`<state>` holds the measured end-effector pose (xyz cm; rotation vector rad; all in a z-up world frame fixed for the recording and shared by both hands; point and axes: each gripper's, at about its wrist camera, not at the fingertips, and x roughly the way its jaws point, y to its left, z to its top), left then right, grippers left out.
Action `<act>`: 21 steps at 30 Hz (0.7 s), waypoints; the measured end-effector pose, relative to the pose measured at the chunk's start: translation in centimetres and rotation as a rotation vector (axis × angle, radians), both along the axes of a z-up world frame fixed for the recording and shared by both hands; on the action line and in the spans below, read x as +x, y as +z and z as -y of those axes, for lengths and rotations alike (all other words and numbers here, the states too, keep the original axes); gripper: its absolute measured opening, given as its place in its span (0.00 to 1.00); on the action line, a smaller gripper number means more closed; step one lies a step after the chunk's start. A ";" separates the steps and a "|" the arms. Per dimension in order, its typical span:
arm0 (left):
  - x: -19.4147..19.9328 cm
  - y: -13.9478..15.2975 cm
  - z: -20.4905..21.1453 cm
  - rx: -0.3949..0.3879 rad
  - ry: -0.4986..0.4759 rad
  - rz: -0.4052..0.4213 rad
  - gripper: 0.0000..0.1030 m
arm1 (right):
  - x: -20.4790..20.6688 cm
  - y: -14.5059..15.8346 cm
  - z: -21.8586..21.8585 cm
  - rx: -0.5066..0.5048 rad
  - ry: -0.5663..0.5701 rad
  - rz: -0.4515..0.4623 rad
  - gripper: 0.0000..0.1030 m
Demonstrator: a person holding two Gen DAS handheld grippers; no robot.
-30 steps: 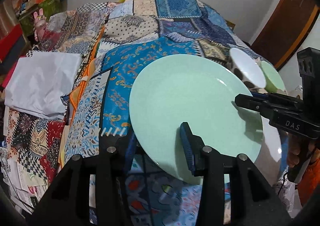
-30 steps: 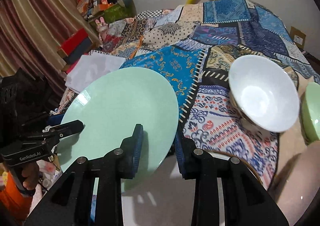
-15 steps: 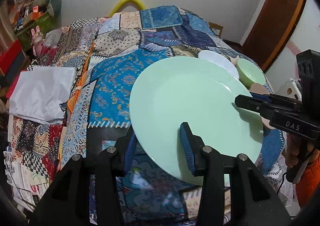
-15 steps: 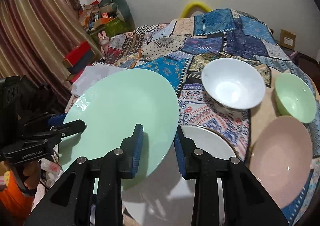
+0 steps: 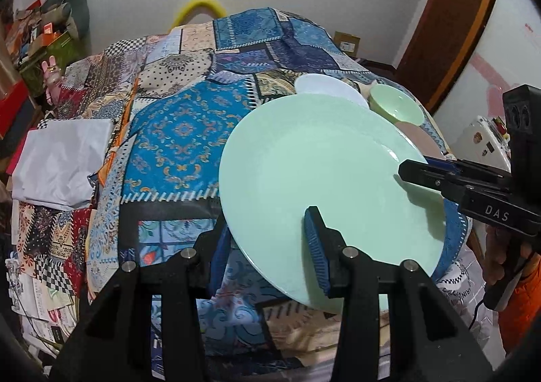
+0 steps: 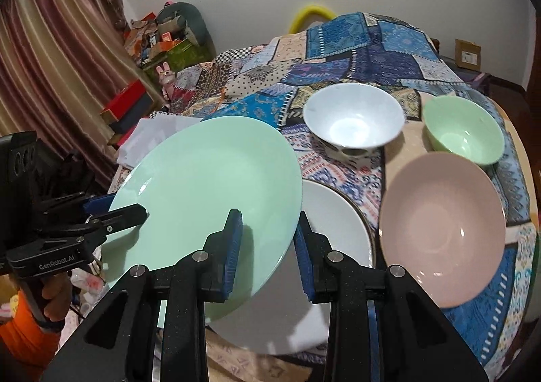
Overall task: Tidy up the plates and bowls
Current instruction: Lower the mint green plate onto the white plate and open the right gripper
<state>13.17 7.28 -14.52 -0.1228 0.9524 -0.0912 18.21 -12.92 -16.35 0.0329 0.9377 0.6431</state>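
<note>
A large pale green plate (image 5: 321, 172) (image 6: 209, 185) hangs tilted above the table, held at opposite rims. My left gripper (image 5: 267, 229) (image 6: 128, 212) is shut on its near-left rim, one pad on top and one beneath. My right gripper (image 6: 267, 223) (image 5: 416, 172) is shut on the opposite rim. Under the green plate's edge lies a white plate (image 6: 334, 229), with a pink plate (image 6: 439, 226) (image 5: 416, 131) to its right. Behind them stand a white bowl (image 6: 353, 118) (image 5: 324, 84) and a small green bowl (image 6: 463, 128) (image 5: 395, 101).
A patchwork cloth (image 5: 182, 131) covers the table. A folded white cloth (image 5: 61, 158) lies at its left side. Boxes and clutter (image 6: 159, 40) stand by a curtain (image 6: 50, 60) at the far left. A wooden door (image 5: 449, 20) is at the right.
Both grippers have carried the green plate up and back toward the near side. The bowls have shifted farther off, and the white and pink plates have come into the right wrist view.
</note>
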 end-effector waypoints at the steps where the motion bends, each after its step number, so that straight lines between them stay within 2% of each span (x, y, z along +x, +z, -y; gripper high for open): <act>1: 0.0 -0.1 0.3 -0.002 -0.004 -0.003 0.41 | -0.1 -0.1 0.3 0.000 -0.004 -0.001 0.27; 21: 1.3 -4.8 3.5 -0.001 -0.054 -0.108 0.41 | -0.4 -4.2 3.3 0.005 -0.060 -0.107 0.27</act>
